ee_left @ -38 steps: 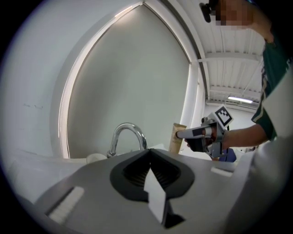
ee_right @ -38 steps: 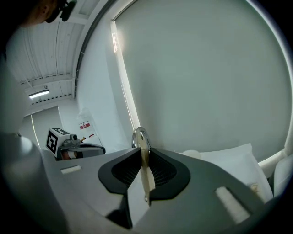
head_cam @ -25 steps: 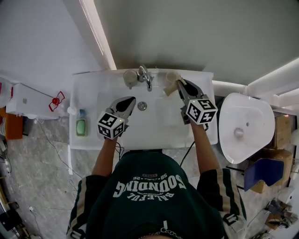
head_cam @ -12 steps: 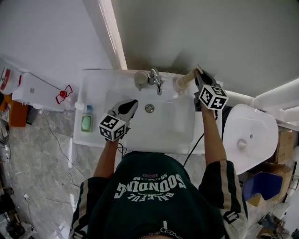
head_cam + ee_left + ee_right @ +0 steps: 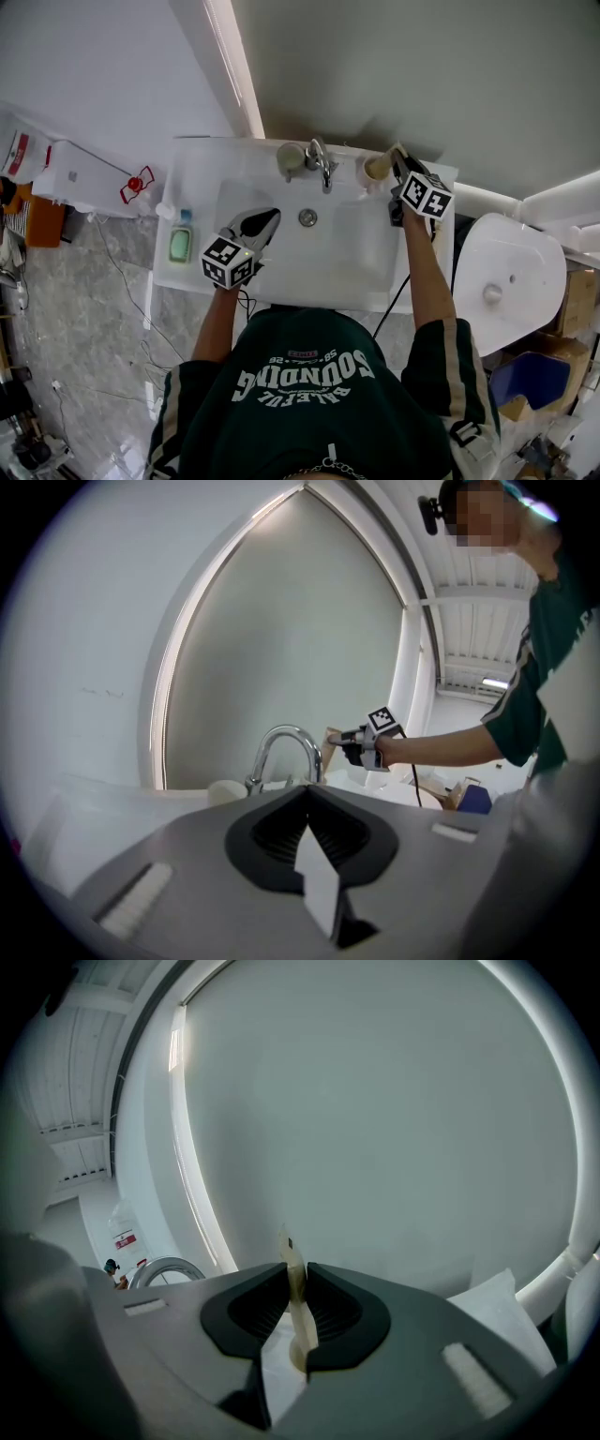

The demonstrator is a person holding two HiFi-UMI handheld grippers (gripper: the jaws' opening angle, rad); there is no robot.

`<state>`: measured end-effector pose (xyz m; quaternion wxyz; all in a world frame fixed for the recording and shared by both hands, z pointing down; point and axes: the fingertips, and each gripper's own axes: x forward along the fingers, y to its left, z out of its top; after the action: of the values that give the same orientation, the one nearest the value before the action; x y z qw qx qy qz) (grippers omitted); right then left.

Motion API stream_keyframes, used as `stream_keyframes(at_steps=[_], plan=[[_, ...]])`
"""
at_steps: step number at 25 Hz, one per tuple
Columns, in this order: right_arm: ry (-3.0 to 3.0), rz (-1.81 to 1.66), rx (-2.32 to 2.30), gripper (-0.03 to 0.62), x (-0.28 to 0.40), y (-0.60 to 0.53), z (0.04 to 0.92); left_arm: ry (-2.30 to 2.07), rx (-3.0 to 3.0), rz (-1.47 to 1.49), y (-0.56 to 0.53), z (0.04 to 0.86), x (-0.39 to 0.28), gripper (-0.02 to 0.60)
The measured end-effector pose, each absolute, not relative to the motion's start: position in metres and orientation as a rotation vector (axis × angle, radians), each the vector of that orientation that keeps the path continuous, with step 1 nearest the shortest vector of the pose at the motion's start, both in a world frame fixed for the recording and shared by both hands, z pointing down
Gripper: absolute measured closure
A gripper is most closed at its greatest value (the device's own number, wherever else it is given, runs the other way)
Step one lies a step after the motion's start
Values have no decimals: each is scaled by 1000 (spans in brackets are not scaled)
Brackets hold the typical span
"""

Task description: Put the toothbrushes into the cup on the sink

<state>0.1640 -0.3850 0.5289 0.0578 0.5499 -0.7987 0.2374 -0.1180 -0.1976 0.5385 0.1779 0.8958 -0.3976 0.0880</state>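
A white sink (image 5: pixel 202 183) fills the middle of the head view, with a chrome faucet (image 5: pixel 320 163) at its back. A cream cup (image 5: pixel 377 169) stands on the rim right of the faucet. My right gripper (image 5: pixel 399 159) is at the cup's right side, shut on a thin beige toothbrush (image 5: pixel 296 1288) that stands upright between its jaws. Whether the brush's lower end is inside the cup, I cannot tell. My left gripper (image 5: pixel 270 217) hovers over the basin's left half, shut and empty. In the left gripper view the right gripper (image 5: pixel 356 745) shows beyond the faucet (image 5: pixel 281 752).
A second pale cup (image 5: pixel 290 158) stands left of the faucet. A green soap bottle (image 5: pixel 180 244) lies on the sink's left ledge. The drain (image 5: pixel 307 217) is mid-basin. A white toilet (image 5: pixel 511 281) stands to the right, with boxes (image 5: pixel 530 380) beyond. The wall rises just behind the sink.
My right gripper has carried the toothbrush from over the basin back and right to the cup on the rim. The left gripper has stayed over the basin's left half.
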Motion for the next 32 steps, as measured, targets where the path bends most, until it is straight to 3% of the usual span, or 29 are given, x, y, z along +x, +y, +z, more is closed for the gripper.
stream_keyframes(at_steps=[13, 25, 32], plan=[[-2355, 803, 1542, 534, 148, -382, 582, -1142, 2508, 278, -197, 549, -120, 531], [-2208, 766, 1638, 533, 181, -396, 593, -1151, 2496, 296, -195, 551, -121, 531], [-2248, 783, 1675, 437, 189, -394, 586, -1138, 2508, 304, -195, 550, -116, 531]])
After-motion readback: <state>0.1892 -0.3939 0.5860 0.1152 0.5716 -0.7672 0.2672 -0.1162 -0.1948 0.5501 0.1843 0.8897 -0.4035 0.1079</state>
